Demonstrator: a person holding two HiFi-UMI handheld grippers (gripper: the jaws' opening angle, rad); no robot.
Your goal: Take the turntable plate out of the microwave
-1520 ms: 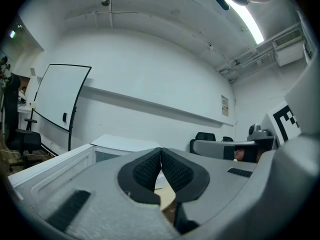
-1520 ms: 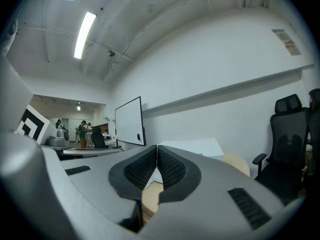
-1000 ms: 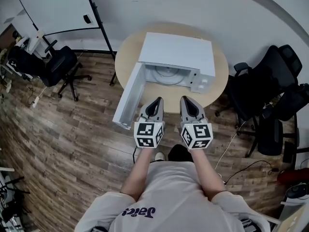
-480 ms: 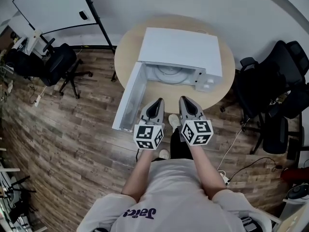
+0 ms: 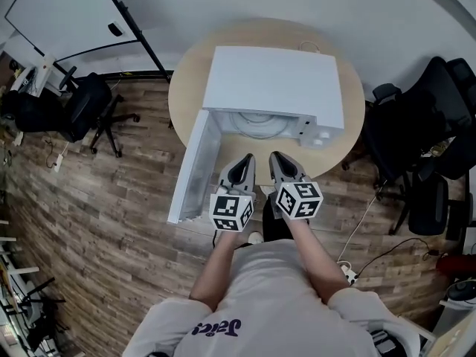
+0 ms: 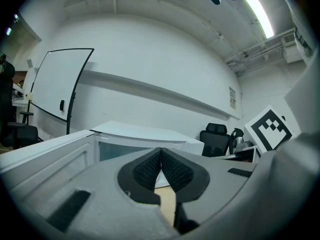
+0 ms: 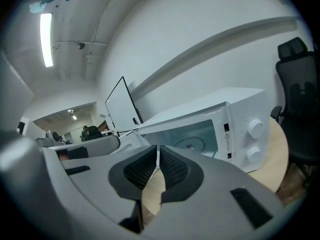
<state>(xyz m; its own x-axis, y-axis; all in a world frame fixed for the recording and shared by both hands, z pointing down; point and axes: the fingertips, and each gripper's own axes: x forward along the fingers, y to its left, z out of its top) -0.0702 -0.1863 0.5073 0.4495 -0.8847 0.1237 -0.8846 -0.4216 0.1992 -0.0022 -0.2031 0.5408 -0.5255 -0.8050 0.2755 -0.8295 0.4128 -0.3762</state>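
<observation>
A white microwave (image 5: pixel 275 84) stands on a round wooden table (image 5: pixel 349 136), its door (image 5: pixel 192 166) swung wide open to the left. Inside the cavity lies the round glass turntable plate (image 5: pixel 256 123), also in the right gripper view as the turntable plate (image 7: pixel 192 145). My left gripper (image 5: pixel 242 161) and right gripper (image 5: pixel 277 159) hover side by side just in front of the opening, both shut with nothing between the pads. The left gripper (image 6: pixel 161 153) faces the microwave (image 6: pixel 145 139); the right gripper (image 7: pixel 158 151) faces the cavity and the knobs (image 7: pixel 255 129).
Black office chairs stand right (image 5: pixel 416 140) and left (image 5: pixel 82 103) of the table. A whiteboard (image 5: pixel 59 13) on a stand sits at the back left. The floor (image 5: pixel 111 222) is wooden planks, with cables (image 5: pixel 357 266) at the right.
Both grippers have moved closer to the microwave's opening and lower. The view has shifted so the microwave sits nearer. Both stay shut.
</observation>
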